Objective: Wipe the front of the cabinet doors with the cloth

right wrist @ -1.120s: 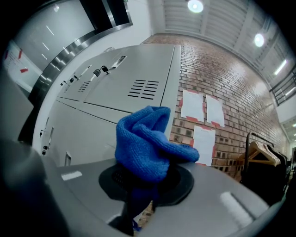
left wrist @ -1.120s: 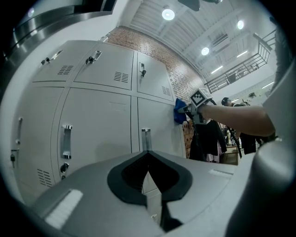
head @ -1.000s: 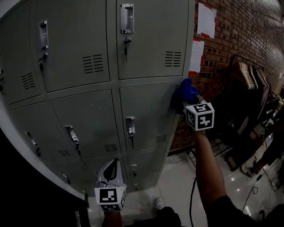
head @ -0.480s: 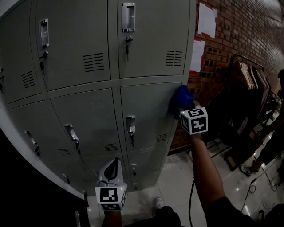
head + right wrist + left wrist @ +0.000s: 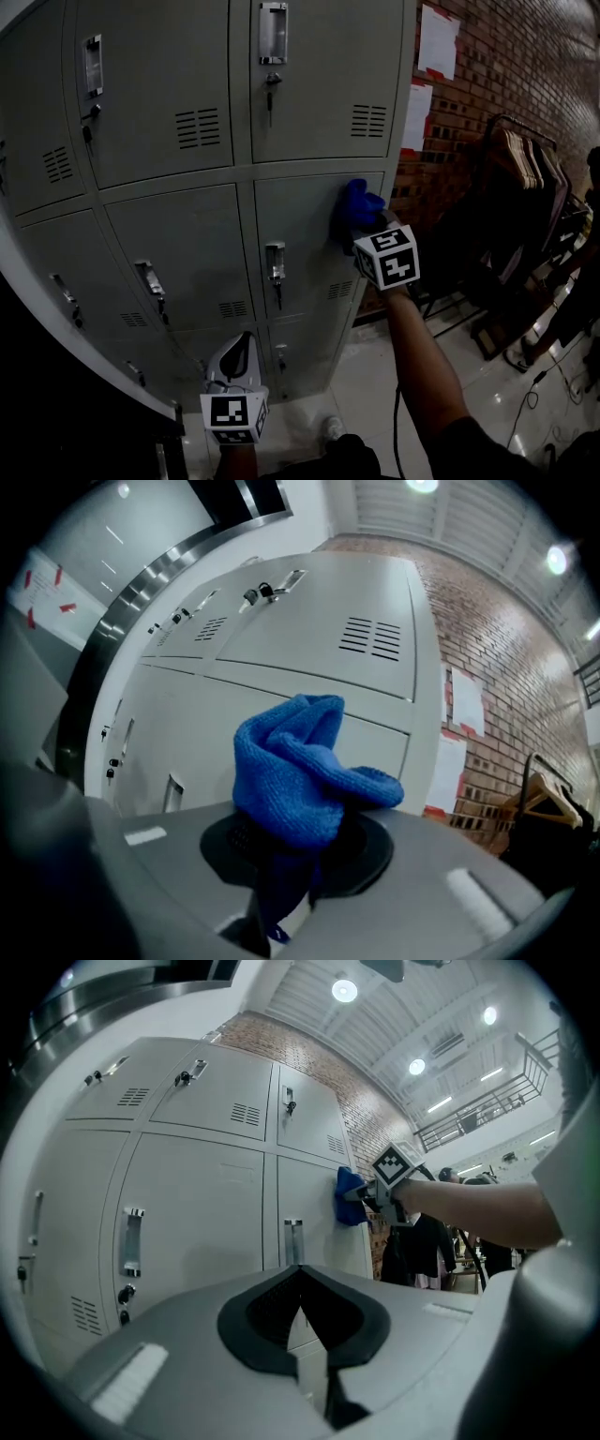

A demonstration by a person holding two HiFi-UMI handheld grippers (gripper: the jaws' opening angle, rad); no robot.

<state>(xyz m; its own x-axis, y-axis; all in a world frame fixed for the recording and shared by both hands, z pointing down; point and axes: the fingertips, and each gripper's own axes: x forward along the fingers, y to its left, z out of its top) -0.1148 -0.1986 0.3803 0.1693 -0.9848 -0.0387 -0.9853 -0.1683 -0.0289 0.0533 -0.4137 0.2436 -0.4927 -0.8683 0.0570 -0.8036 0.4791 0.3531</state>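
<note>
Head view: the right hand-held gripper (image 5: 364, 225) presses the blue cloth (image 5: 356, 204) against the middle-right cabinet door (image 5: 305, 234), near its right edge. Most fronts probably await wiping, and there is open room leftward. Left gripper view: the left hand-held gripper (image 5: 300, 1307) is closed and empty. Right gripper view: the jaws clamp the cloth.

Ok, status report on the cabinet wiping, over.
Right gripper shut on blue cloth, against middle-row cabinet door. Left gripper shut, empty, held low. Nothing in the way.
</note>
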